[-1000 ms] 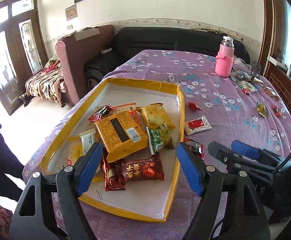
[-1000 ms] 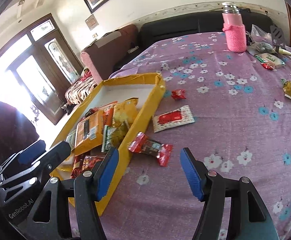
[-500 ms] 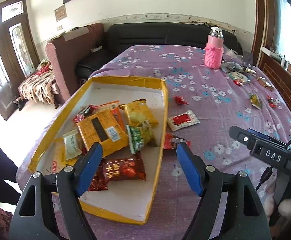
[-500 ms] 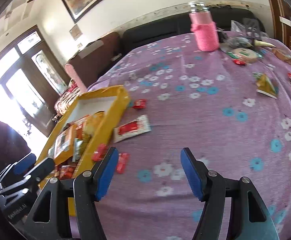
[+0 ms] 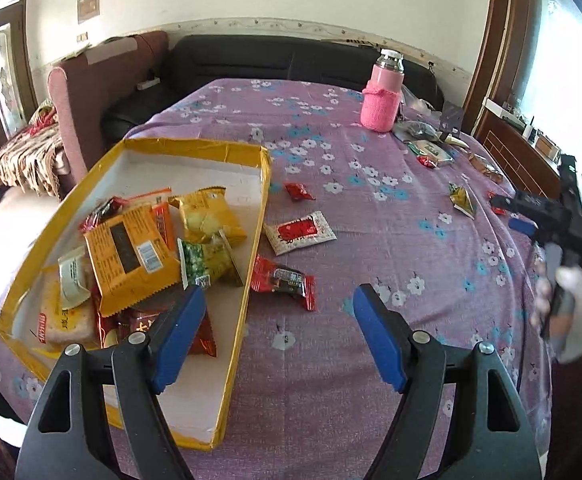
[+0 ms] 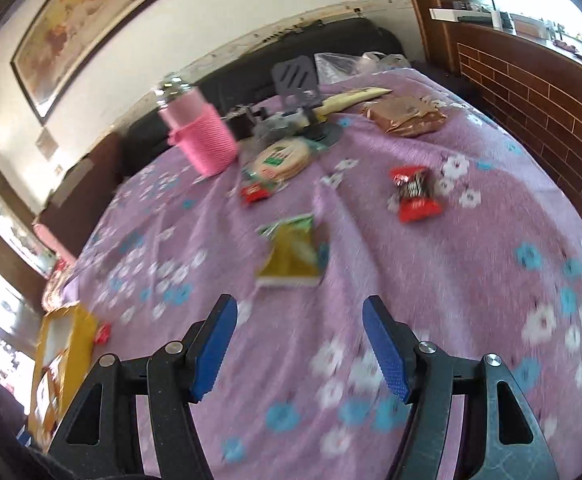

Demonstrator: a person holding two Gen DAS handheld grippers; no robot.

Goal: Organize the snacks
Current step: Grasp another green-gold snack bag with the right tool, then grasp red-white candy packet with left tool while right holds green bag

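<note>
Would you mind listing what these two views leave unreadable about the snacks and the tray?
- Right wrist view: motion blur smears the print on the yellow-green packet and the red candy.
- Right wrist view: the yellow tray is cut off at the left edge, so its contents are mostly unseen.
- Left wrist view: the left gripper has a finger covering part of the dark red packet in the tray.

Open cloth ahead of both grippers

Bare tablecloth (image 6: pixel 471 280) lies between scattered wrappers; the pink bottle (image 6: pixel 203 136) and yellow tray (image 5: pixel 251 264) stand aside.

snacks (image 5: pixel 139 252) in tray (image 5: pixel 195 146), bottle (image 5: pixel 383 100) behind
</note>
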